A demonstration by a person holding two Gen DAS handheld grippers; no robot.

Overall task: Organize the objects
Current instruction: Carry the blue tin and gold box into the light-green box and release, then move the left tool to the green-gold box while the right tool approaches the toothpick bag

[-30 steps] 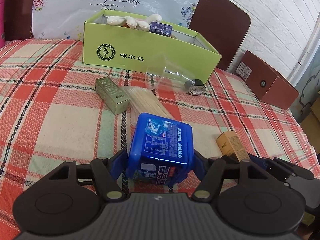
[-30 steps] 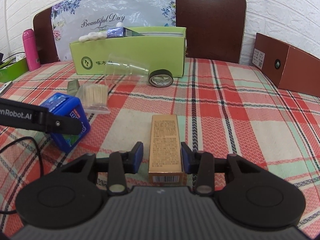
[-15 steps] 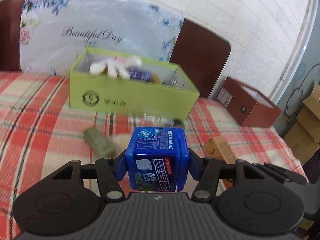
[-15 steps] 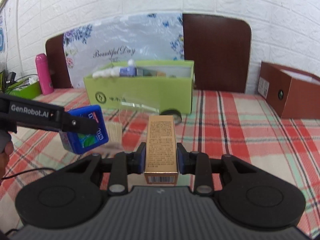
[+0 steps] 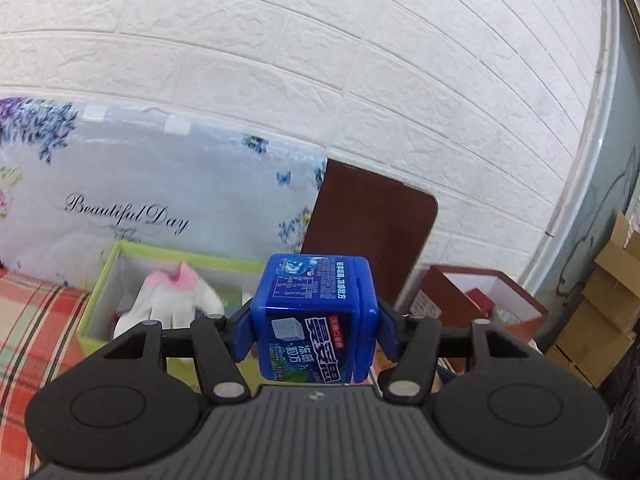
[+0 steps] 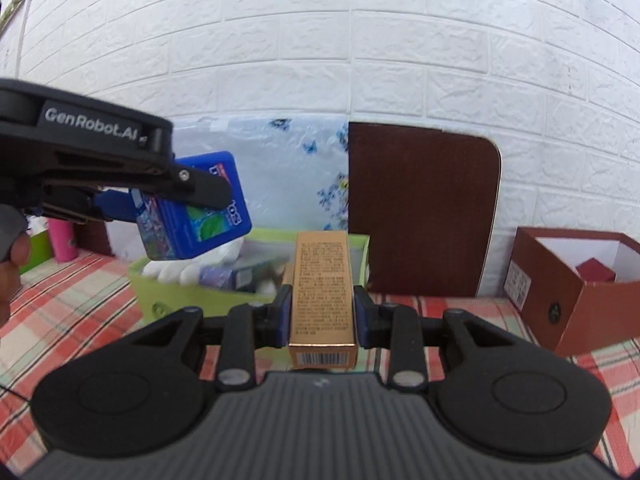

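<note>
Behind your table stands a white brick wall [image 6: 360, 60]. A dark brown chair back [image 6: 420, 208] leans against it, with a pink bottle [image 6: 62, 242] far left.

The left gripper [image 5: 314, 334] is raised, its blue pads clamped on either side of a blue box [image 5: 316, 316]. The right gripper [image 6: 322, 314], just beside it and slightly lower, pinches a slim gold carton [image 6: 323, 288] lengthwise between nearly closed fingers.

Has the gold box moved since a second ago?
Yes. The gold box has left the tablecloth, lifted toward the green box, clamped in the right gripper.
</note>
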